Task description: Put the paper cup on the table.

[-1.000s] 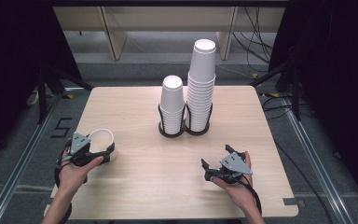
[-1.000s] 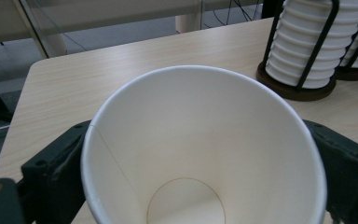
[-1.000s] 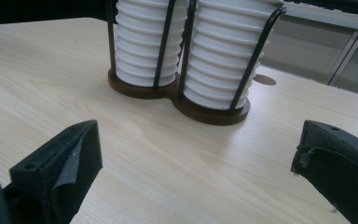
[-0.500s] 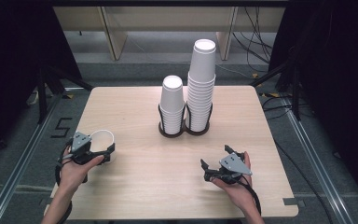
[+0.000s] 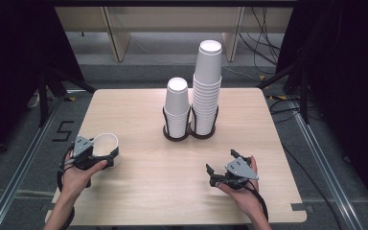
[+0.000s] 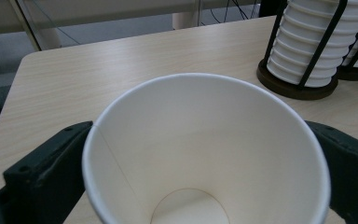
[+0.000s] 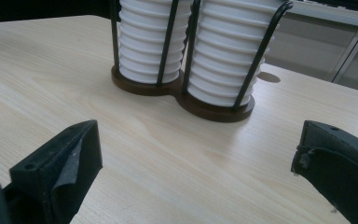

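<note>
Your left hand-held gripper [image 5: 100, 154] has just been opening its jaws around the single paper cup [image 5: 106, 146], which stands upright, mouth up, near the left edge of the table [image 5: 143, 191]. In the left gripper view the cup [image 6: 205, 154] sits between the two black jaws, which flank its rim on either side; they look spread to their widest, though whether a pad grazes the wall is hard to tell. The step in hand looks like letting the cup go, so finish it cleanly: hold the jaws fully apart and draw the gripper straight back toward yourself along the line of the jaws, without lifting or twisting first, because a light empty cup will tip or skid if one pad drags on its side. Check that the base sits flat on the wood before you pull away. Your right hand-held gripper [image 5: 225, 171] rests low over the near right part of the table with its jaws wide apart and nothing between them, facing the cup holder [image 7: 182, 95] with its shorter stack [image 5: 177, 108] and taller stack [image 5: 206, 86] at the table's middle. If the next cup comes from there, approach the top cup from the side and keep well clear of the wire uprights [image 7: 260, 56].
</note>
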Demonstrator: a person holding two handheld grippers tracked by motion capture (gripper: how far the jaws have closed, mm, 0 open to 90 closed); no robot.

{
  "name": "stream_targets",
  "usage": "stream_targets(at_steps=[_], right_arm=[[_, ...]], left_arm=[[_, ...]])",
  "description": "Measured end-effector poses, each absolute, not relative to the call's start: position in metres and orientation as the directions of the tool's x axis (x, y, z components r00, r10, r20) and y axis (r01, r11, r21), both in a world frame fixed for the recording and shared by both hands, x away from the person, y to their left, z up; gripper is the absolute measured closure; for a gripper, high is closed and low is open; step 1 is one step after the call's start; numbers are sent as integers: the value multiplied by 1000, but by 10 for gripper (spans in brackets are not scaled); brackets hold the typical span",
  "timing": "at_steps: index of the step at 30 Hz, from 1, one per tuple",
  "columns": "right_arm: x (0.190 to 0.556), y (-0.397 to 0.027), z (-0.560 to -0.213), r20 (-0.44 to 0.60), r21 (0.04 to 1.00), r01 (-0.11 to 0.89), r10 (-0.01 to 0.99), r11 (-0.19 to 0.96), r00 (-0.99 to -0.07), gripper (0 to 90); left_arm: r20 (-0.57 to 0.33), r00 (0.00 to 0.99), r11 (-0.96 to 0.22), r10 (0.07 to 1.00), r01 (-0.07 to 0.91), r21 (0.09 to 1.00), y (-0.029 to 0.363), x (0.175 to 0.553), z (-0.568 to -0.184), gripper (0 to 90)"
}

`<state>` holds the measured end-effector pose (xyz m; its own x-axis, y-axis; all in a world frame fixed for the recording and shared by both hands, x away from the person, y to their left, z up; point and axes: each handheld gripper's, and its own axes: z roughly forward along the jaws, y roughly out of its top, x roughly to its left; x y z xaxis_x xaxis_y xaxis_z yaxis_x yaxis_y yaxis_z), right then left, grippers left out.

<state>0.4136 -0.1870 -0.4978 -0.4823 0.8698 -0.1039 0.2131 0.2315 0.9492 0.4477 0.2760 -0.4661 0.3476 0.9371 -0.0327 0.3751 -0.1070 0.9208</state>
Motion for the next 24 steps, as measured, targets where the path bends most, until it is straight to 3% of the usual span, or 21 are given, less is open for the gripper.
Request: stream_targets(at_steps=[24], right_arm=[[415,-187,-500,-85,952,216,868,215,-490,12]], left_arm=[[-28,336,-84,941,315,945,284,415,-464,0]])
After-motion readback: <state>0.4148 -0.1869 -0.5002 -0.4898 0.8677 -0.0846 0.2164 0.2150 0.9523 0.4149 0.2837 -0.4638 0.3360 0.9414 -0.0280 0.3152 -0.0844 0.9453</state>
